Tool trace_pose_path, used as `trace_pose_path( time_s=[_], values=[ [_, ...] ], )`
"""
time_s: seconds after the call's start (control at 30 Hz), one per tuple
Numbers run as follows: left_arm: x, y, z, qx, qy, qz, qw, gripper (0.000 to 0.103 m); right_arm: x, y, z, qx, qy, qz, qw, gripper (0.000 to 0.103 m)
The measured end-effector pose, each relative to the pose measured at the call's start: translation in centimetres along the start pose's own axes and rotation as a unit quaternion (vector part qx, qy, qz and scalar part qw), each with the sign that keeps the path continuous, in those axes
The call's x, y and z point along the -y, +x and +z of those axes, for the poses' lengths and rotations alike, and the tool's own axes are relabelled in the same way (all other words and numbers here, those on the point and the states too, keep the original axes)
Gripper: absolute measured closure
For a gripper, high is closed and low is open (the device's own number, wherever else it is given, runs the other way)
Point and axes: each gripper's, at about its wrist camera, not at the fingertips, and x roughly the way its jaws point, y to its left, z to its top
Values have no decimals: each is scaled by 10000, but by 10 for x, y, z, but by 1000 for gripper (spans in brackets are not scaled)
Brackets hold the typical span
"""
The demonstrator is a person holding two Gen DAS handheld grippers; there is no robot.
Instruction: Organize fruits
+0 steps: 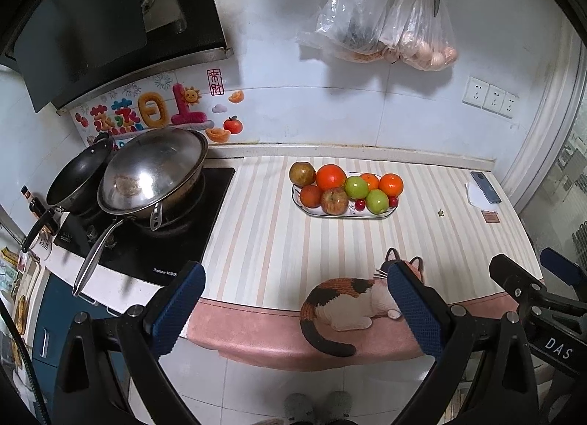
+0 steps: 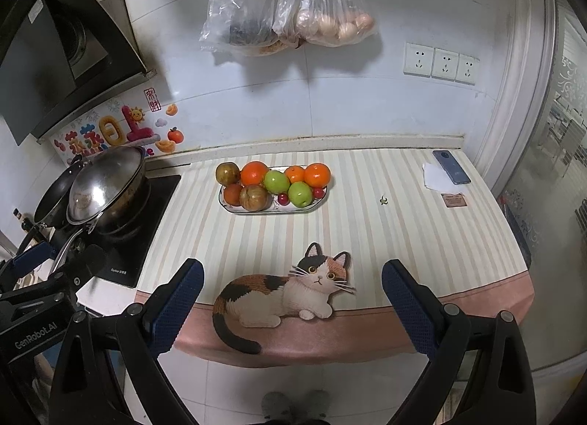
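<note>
A white oval plate (image 1: 381,213) (image 2: 234,209) stands at the back of the striped counter mat, piled with fruit: oranges (image 1: 331,177) (image 2: 254,173), green apples (image 1: 356,187) (image 2: 276,181), a red apple (image 1: 334,201) (image 2: 254,197), a brown pear (image 1: 302,173) (image 2: 228,172) and small red cherries (image 1: 361,204) (image 2: 283,198). My left gripper (image 1: 295,276) is open and empty, held off the counter's front edge, well short of the plate. My right gripper (image 2: 291,274) is open and empty too, beside it to the right; part of it shows in the left wrist view (image 1: 528,289).
A stove with a steel wok (image 1: 154,172) (image 2: 106,183) and a black pan (image 1: 79,179) stands left of the mat. A phone on paper (image 1: 485,186) (image 2: 450,171) lies at the back right. Plastic bags (image 1: 385,18) (image 2: 290,10) hang on the wall. A cat picture (image 2: 282,293) is on the mat's front edge.
</note>
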Motion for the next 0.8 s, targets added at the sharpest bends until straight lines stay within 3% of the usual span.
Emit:
trace_pose_path(
  time_s=[0.8],
  values=[
    [1,3,6,-33,-18,-23,10000,1,5,-5,8,-2,15,3,10000,3]
  ],
)
